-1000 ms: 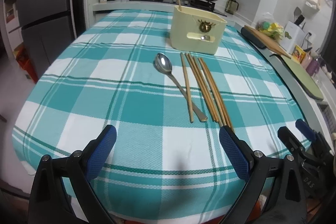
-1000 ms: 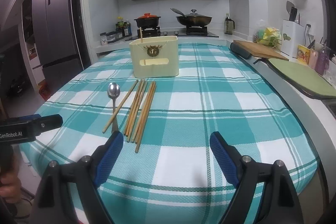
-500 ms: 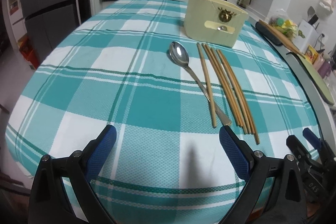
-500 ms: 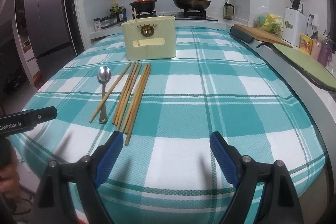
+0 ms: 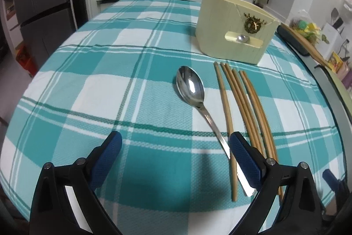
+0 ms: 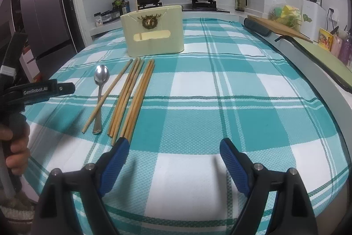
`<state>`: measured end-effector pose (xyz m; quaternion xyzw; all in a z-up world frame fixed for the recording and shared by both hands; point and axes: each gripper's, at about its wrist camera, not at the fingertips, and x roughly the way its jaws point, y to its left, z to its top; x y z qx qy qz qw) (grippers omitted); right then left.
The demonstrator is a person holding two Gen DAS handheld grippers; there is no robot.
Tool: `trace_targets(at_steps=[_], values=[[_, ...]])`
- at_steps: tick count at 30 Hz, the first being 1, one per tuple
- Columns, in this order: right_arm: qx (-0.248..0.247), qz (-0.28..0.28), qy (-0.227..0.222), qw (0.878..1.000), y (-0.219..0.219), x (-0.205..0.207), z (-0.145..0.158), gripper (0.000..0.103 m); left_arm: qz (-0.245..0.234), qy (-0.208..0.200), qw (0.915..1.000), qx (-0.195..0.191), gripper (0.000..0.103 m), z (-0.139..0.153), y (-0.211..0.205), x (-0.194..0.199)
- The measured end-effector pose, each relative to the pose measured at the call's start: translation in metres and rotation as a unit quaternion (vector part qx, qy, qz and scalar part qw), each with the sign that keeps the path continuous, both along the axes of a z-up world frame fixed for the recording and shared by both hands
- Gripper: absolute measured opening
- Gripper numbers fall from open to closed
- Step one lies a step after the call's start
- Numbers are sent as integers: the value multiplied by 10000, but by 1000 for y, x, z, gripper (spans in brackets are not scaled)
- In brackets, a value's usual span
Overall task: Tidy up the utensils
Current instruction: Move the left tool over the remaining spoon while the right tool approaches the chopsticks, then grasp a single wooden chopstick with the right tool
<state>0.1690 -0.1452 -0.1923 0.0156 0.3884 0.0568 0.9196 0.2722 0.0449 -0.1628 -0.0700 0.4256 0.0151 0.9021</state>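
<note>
Spoon [image 5: 190,86] beside chopsticks [image 5: 246,107], under one.

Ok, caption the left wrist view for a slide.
Open left gripper over a checked cloth, nearing a spoon and chopsticks laid before a cream holder.

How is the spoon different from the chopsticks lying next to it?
The spoon is shiny silver metal; the chopsticks are plain tan sticks. The spoon has a wide round bowl at its far end; the chopsticks stay thin all along. There is one loose spoon but several chopsticks, and one of them lies across the spoon's handle. Both lie flat on the checked tablecloth before the cream holder.
</note>
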Motion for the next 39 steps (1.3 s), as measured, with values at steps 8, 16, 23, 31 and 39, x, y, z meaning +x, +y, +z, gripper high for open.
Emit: trace_targets(at_steps=[8, 16, 23, 31, 39], values=[[73, -73, 40, 9999, -8, 5, 0, 86, 68, 225, 9994, 241, 99, -21, -12, 28], [135, -18, 156, 9998, -10, 36, 4, 86, 10, 402, 9985, 369, 101, -33, -11, 36], [-111, 456, 595, 9971, 22, 85, -9, 86, -92, 505, 9968, 611, 101, -34, -6, 32], [-324, 457, 842, 9949, 35, 106, -23, 85, -21, 472, 9973, 554, 102, -37, 9, 28], [-415, 425, 1033, 9929, 29, 116, -23, 85, -22, 405, 9976, 565, 103, -37, 8, 27]])
